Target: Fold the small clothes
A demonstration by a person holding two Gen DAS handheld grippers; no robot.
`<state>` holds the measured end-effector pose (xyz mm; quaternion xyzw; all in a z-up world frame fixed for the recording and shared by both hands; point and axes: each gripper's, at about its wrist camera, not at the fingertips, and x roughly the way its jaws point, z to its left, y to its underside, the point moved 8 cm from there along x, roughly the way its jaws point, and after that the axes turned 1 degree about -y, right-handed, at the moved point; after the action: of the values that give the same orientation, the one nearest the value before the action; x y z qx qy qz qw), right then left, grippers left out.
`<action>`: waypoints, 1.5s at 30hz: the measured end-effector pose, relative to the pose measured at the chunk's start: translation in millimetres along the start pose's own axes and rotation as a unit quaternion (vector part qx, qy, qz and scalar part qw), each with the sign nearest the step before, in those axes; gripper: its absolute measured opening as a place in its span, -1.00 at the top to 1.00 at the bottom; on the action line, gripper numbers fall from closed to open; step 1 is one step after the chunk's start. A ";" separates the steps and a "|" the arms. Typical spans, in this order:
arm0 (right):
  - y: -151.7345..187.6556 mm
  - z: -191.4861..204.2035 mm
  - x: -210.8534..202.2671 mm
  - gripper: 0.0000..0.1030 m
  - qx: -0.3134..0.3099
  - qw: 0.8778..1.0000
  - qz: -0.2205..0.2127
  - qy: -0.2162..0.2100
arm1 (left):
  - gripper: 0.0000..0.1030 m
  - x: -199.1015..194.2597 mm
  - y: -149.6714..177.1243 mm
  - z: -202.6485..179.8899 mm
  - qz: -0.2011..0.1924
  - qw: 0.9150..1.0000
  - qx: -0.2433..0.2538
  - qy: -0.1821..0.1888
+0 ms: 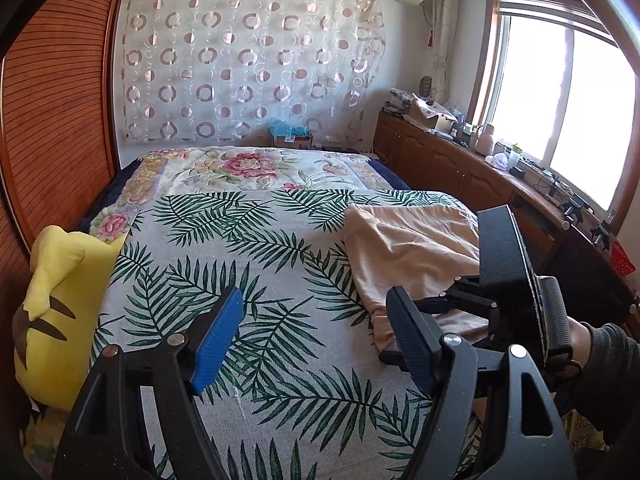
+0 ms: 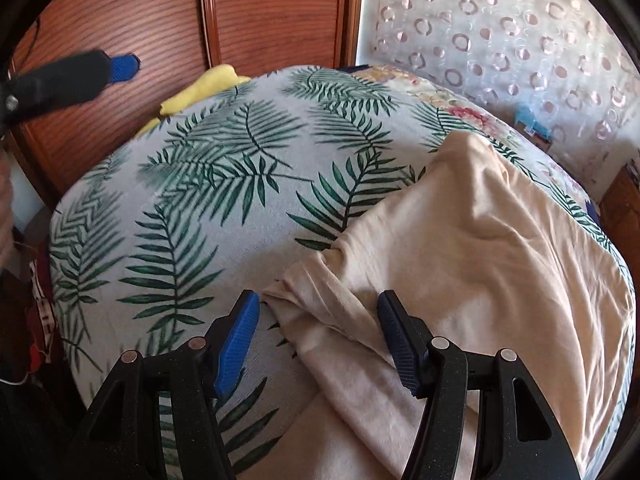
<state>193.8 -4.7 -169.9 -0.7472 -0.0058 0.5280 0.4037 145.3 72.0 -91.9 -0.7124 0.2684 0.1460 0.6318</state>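
A beige garment [image 1: 408,248] [image 2: 480,248] lies crumpled on the right side of the palm-leaf bed sheet [image 1: 240,264] [image 2: 192,184]. My right gripper [image 2: 320,340] hovers over the garment's bunched near-left edge. Its blue pads [image 2: 238,344] stand apart on either side of a fold, not pressing it. In the left wrist view its black housing [image 1: 500,256] sits over the garment, held by a hand [image 1: 576,340] in a dark sleeve. My left gripper [image 1: 316,336] is open over bare sheet left of the garment, nothing between its fingers. It also shows in the right wrist view, one blue pad [image 2: 122,67] at top left.
A yellow plush cushion [image 1: 52,300] [image 2: 200,88] rests at the bed's left edge against a wooden wardrobe [image 1: 52,120]. A floral quilt [image 1: 240,168] covers the far end of the bed. A cluttered wooden cabinet [image 1: 460,168] runs under the window on the right.
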 end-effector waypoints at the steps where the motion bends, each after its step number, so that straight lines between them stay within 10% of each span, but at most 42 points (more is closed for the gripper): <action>1: -1.1 1.4 0.2 -0.23 -0.002 1.000 0.000 0.000 | -0.46 -0.2 0.1 0.3 0.000 1.000 -0.001 0.000; 5: -4.4 0.2 2.1 0.21 -0.003 1.000 -0.003 0.000 | -0.46 -0.1 3.5 3.5 0.000 1.000 -0.008 0.001; 7: -5.7 -4.3 0.2 0.82 0.004 1.000 -0.013 0.004 | -0.46 0.6 4.9 3.0 0.002 1.000 -0.009 0.003; 19: -37.5 -116.6 -101.6 0.85 0.078 0.982 -0.125 0.115 | -0.46 9.9 11.3 -20.0 0.015 1.000 0.007 0.020; 30: -23.5 -248.2 -94.1 0.85 0.162 0.956 -0.052 0.239 | -0.46 17.2 18.4 -33.3 0.027 0.999 0.016 0.029; 45: 40.1 -220.8 -114.1 0.22 0.200 0.953 -0.047 0.221 | -0.46 34.8 32.0 -73.2 0.050 0.996 0.041 0.054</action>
<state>301.8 -213.2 -79.0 -0.7478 0.1546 0.3206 0.5605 145.8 -8.3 -125.6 -0.6782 0.3432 0.1281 0.6371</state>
